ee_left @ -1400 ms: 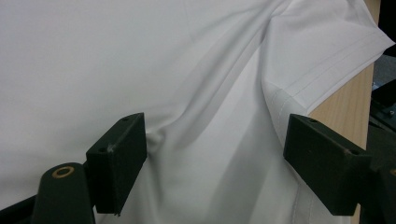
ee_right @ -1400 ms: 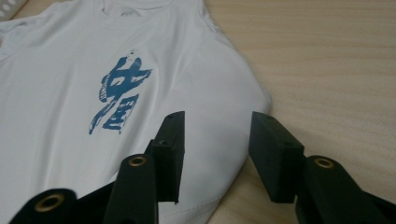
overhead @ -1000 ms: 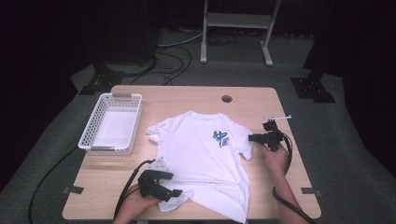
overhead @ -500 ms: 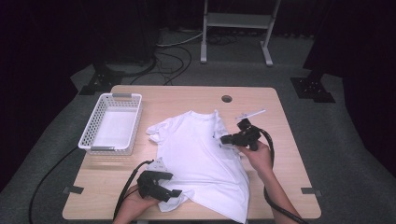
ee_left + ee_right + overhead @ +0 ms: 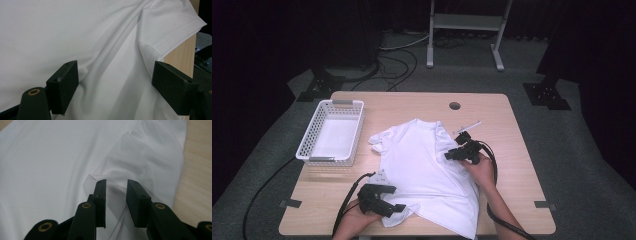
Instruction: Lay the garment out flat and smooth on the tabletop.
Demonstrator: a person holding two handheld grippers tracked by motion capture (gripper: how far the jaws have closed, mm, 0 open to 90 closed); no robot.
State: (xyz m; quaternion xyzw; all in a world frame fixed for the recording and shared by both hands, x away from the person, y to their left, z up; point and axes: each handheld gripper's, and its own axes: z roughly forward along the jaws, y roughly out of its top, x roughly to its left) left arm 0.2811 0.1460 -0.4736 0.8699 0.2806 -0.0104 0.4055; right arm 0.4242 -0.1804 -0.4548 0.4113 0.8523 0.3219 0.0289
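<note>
On the counter, white T-shirt, long axis near-to-far, right side folded inward; right tool narrowly parted, fold apparently loose between; left tool wide, gripping nothing.

Left claw: matte black body, two flat rectangular black pads, a small screw hole in each pad's top edge, brass-ringed pivot behind them. Grey three-cornered plate on top; black cable trails from the rear. Right claw: same black build, brass-ringed pivots, a thin pale rod projecting behind, looped black cable. Forearms bare, no sleeves visible.
</note>
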